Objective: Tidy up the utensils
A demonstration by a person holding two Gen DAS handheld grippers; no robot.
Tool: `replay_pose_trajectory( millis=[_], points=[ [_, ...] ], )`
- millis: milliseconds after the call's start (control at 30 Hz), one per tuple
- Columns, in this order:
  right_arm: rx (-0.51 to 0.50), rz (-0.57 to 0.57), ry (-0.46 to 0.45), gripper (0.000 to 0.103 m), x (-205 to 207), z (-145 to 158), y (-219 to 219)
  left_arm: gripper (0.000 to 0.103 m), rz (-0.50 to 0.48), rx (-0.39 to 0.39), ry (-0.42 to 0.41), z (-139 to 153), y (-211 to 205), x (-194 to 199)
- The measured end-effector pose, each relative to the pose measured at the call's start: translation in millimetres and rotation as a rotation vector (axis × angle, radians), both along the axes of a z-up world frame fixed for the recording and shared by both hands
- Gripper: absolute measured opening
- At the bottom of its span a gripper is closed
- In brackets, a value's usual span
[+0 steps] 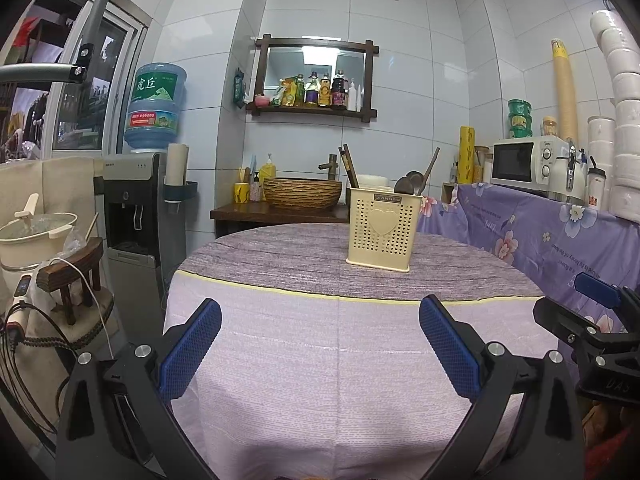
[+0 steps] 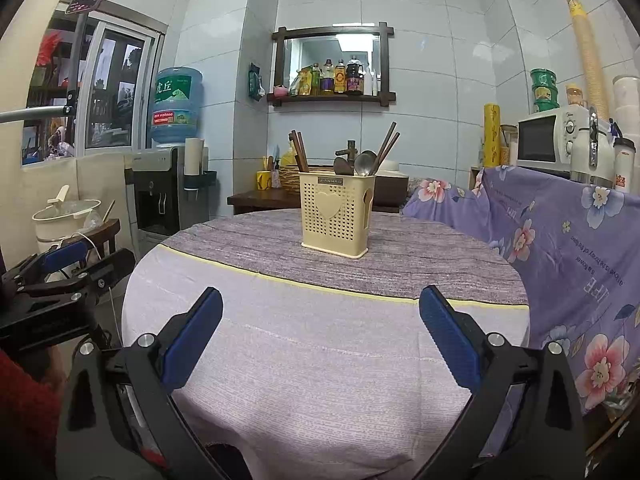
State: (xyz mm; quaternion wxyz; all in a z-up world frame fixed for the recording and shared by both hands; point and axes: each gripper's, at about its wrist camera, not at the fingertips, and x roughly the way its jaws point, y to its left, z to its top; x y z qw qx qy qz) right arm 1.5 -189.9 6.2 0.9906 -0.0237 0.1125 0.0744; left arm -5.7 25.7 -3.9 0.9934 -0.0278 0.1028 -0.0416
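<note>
At the near edge of the round table (image 1: 320, 360), the left gripper (image 1: 320, 346) is held with its two blue-padded fingers (image 1: 192, 354) spread wide apart, nothing between them, above the pale lilac part of the tablecloth. Just to its right, the right gripper (image 2: 320, 334) hangs in the same posture, its jaws likewise parted and empty over the same cloth; each tool also appears at the margin of the other's view, the right one at the right border of the left wrist view and the left one at the left border of the right wrist view. Beyond both grippers, past a thin yellow stripe (image 1: 280, 290) in the cloth, the fabric turns to a grey-purple wood-grain print. On that far portion stands the cream perforated utensil holder (image 1: 383, 232), upright, well apart from both grippers, bearing a raised heart on its front. Dark wooden chopsticks (image 2: 299, 152) lean out of its left compartment, while spoons (image 2: 365, 162) and further chopsticks rise from its right side. Behind the table lie a woven basin (image 1: 302, 192) on a dark counter, a water dispenser (image 1: 134, 208) at left, a wall shelf of bottles (image 1: 320, 90), and a white microwave (image 1: 528, 160) above a floral purple cloth (image 1: 540, 232) at right.
</note>
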Motion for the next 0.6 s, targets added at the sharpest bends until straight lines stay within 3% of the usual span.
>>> replay_pose_trajectory(
  millis=[600],
  points=[
    [0.001, -0.001, 0.003, 0.097, 2.5, -2.8, -1.2, 0.098, -0.004, 0.013, -0.007, -1.8, 1.9, 1.2]
  ],
)
